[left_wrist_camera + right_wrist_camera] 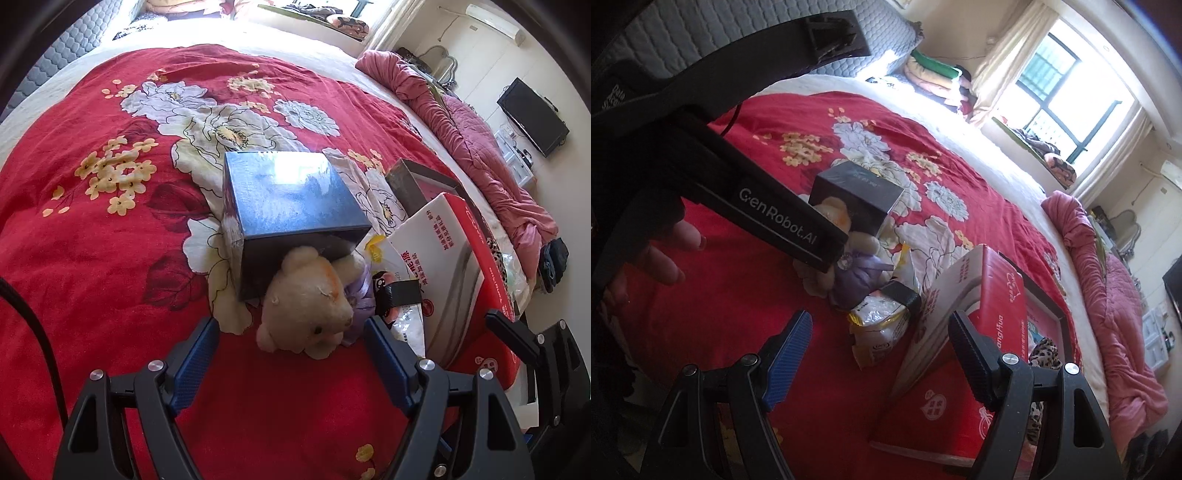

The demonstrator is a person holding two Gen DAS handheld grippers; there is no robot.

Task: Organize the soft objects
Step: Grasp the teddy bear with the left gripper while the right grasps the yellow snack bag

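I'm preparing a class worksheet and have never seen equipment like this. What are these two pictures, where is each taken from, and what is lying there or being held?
A person holds a two-finger tool in each hand, with a camera looking along its fingers. One picture looks from the left tool, the other from the right tool. Both are open and hold nothing. On the red flowered bedspread lie a cream teddy bear partly under a dark blue box, a red and white carton and a crinkled plastic packet.

Black tongs (291, 341), ribbed blue pads (195, 363), silver screws, "GenRobot.AI" lettering.
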